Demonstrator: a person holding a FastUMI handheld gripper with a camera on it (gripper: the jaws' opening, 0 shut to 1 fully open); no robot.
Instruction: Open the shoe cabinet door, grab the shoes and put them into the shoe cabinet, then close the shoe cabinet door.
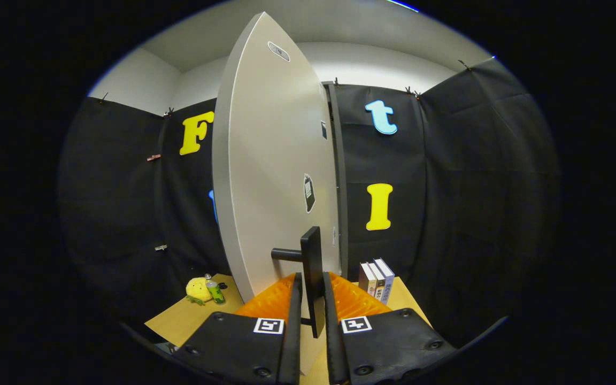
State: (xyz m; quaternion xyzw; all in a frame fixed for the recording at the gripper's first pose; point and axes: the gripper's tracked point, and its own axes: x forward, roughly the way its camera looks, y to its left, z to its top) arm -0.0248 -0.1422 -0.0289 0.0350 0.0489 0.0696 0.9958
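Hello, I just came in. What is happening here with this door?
A hand-held gripper is shut on the black handle of the grey cabinet door; both fingers press on the handle's bar. The door stands edge-on ahead of the fingers, partly swung. Beyond it, on the wooden table, lie a yellow plush toy and a small green bottle on one side, and some books stand on the other.

My one camera rides on my claw and looks forward along its two fingers, low over the tan tabletop; it sits very close to the cabinet door, facing its pale panel nearly edge-on; the door's black handle stands between my fingers; beyond the door hangs the black booth wall.
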